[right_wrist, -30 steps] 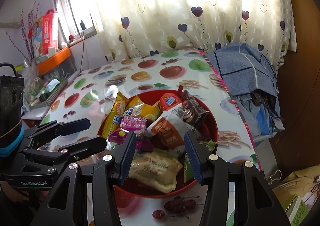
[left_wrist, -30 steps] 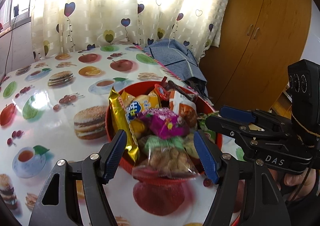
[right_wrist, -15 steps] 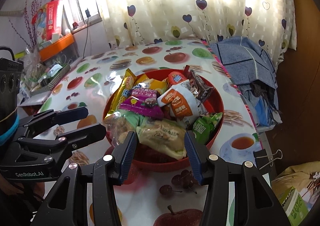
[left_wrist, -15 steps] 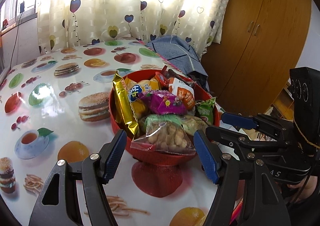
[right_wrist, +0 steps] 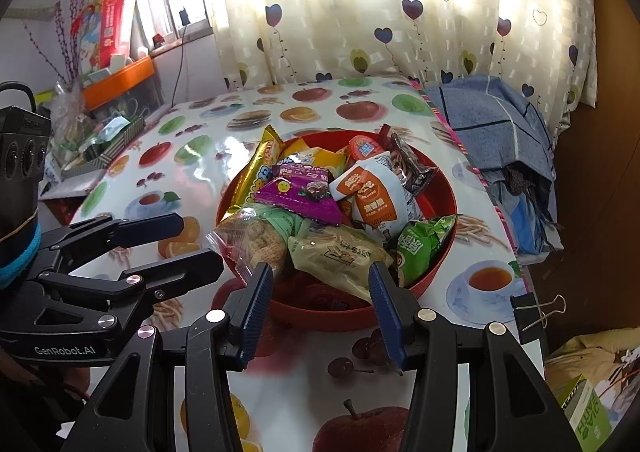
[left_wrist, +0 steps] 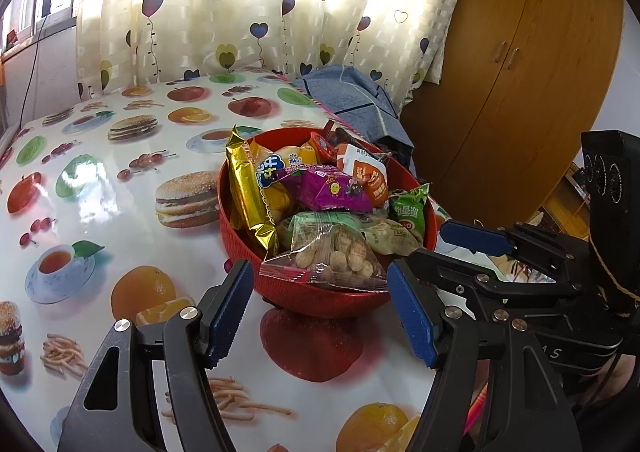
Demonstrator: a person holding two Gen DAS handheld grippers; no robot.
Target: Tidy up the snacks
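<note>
Left tool, right tool, gaping before bowl

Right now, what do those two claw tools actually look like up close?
Each gripper, left and right, has black angular plastic arms with silver rivets and ribbed blue pads. A boxy black camera unit sits behind. The left one carries white "GenRobot.AI" lettering and a blue band.
</note>
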